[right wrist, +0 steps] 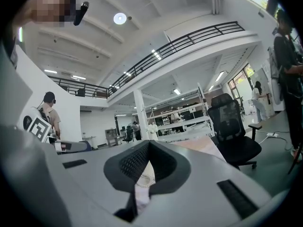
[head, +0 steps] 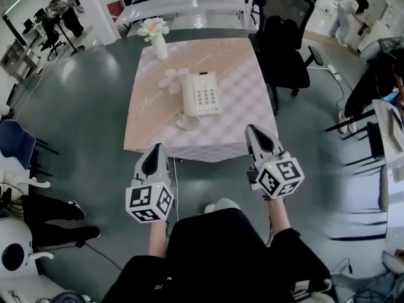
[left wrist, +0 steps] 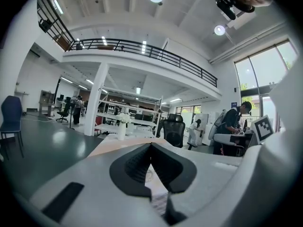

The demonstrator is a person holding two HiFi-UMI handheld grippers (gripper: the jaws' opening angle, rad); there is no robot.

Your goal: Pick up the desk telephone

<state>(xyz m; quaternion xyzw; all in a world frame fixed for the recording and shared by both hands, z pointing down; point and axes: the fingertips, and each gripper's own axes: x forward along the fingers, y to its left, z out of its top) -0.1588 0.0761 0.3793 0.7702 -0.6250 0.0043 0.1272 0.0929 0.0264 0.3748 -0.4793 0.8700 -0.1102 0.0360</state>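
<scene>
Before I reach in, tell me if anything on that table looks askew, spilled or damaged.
Nothing stands out. The desk telephone lies flat on the tablecloth with its handset in the cradle and the cord coiled in front. The flower vase stands upright at the far corner; no spill or damage shows.

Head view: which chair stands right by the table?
The black mesh office chair, at the pink table's far right corner. The blue chair stands well away, at the picture's left edge.
</scene>
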